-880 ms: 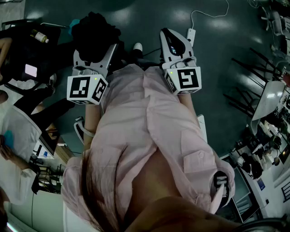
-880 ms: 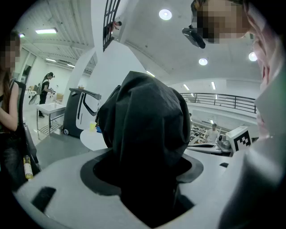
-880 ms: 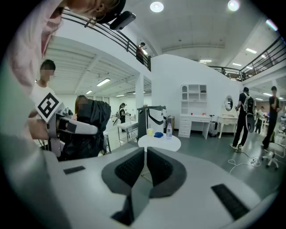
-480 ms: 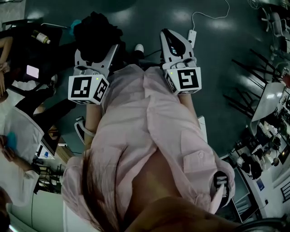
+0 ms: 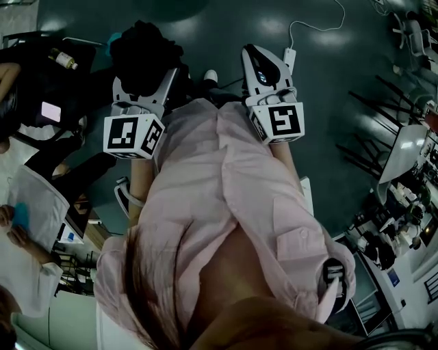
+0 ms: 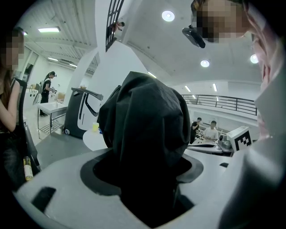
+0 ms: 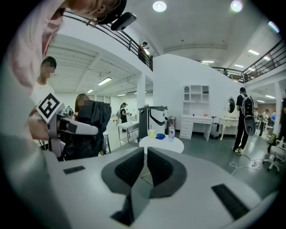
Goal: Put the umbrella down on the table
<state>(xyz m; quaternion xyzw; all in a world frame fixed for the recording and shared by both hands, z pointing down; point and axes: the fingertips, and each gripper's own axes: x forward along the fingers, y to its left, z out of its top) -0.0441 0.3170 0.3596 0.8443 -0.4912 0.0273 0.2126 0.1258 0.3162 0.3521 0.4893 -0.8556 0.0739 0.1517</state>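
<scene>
- My left gripper point(image 6: 143, 170) is clamped on the umbrella point(image 6: 143, 120), a black folded bundle that fills the gap between the wide-set jaws.
- In the head view, the umbrella point(image 5: 146, 48) sticks out past the left gripper, up off the dark floor point(image 5: 205, 20).
- My right gripper point(image 7: 144, 167) has its jaws pressed together at the tips, with nothing between them.
- Both grippers sit in front of my pink shirt point(image 5: 219, 205), side by side and angled slightly down.
- The round white table point(image 7: 172, 144) is ahead of the right gripper, with a cup point(image 7: 152, 133) and a bottle point(image 7: 171, 132) on it.
- The umbrella is well apart from the table and not on it yet.
- A white power strip point(image 5: 288, 51) lies on the floor by the right gripper.
</scene>
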